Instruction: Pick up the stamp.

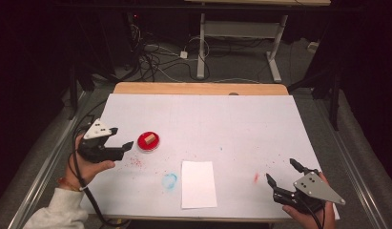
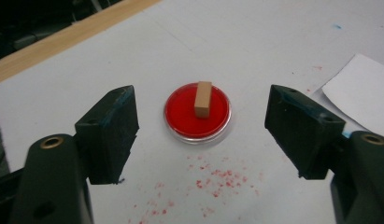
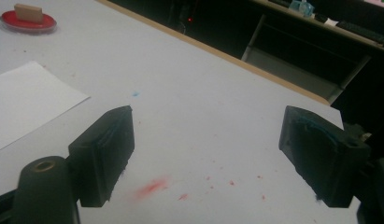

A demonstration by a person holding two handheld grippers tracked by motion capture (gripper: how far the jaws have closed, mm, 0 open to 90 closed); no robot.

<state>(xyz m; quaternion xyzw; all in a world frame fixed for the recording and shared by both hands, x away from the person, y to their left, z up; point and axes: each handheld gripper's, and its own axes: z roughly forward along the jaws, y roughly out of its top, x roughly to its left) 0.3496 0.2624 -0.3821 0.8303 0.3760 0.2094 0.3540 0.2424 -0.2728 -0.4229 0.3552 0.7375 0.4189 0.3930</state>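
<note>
White paper covers the table, matte and smooth, freckled with dried red specks and one smudged blue ring near the person's edge. Nearest the person, a clean rectangular sheet of white paper lies flat between the two hands. At the near right corner the right gripper rests low over the table, its two black jaws spread wide with nothing between them; in the right gripper view the blocky, rubber-faced pads hang over a red smear on the paper. At the left, a hand in a pale sleeve holds the left gripper, topped by a grey three-cornered plate, also released and empty, its jaws standing wide apart and aimed at the work ahead. Just beyond those jaws sits a shallow round dish of clear plastic, filled with glossy red ink or paint, and on that red surface stands a small tan block, plain and square-edged like unfinished wood, probably a stamp. It is untouched, apart from both grippers. Judging by this, the work is at its start: the block has yet to be grasped, and any stamping on the clean sheet is still to come. Farther off, the bare wooden table edge shows, then a dark floor with cables.
</note>
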